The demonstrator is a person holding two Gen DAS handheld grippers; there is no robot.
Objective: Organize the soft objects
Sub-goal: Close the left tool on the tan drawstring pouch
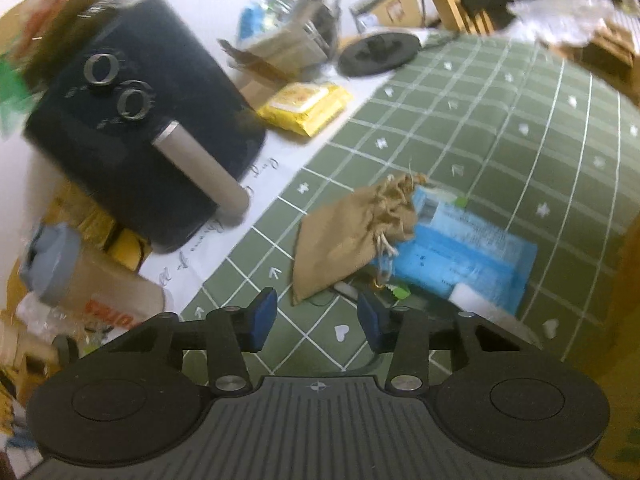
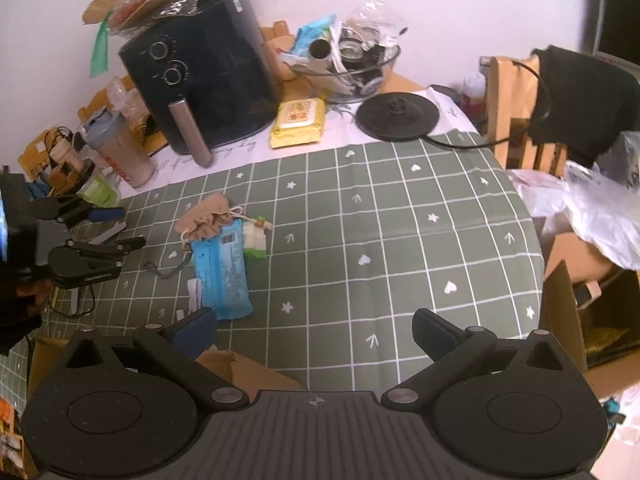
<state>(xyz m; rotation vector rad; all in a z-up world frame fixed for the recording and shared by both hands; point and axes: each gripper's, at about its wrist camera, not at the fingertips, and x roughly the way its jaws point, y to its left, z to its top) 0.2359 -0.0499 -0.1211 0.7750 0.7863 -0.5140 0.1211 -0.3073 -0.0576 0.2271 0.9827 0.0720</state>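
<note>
In the left wrist view, the left gripper [image 1: 317, 320] is hovering at lower centre, its 2 fingers parted and holding nothing; the burlap pouch [image 1: 347, 236] is lying just above, overlapping the blue packet [image 1: 464, 256] at centre right.

In the right wrist view, the right gripper [image 2: 314, 330] is gaping wide and empty at the bottom; pouch [image 2: 206, 218] and packet [image 2: 222, 272] are lying left of centre on the green cloth [image 2: 400, 240].

Your left hand-held gripper [image 1: 316, 322] is matte black, with blue finger pads [image 1: 262, 318], silver pivot screws, two round discs and a ribbed centre plate; the right hand-held gripper [image 2: 316, 330] looks the same.
</note>
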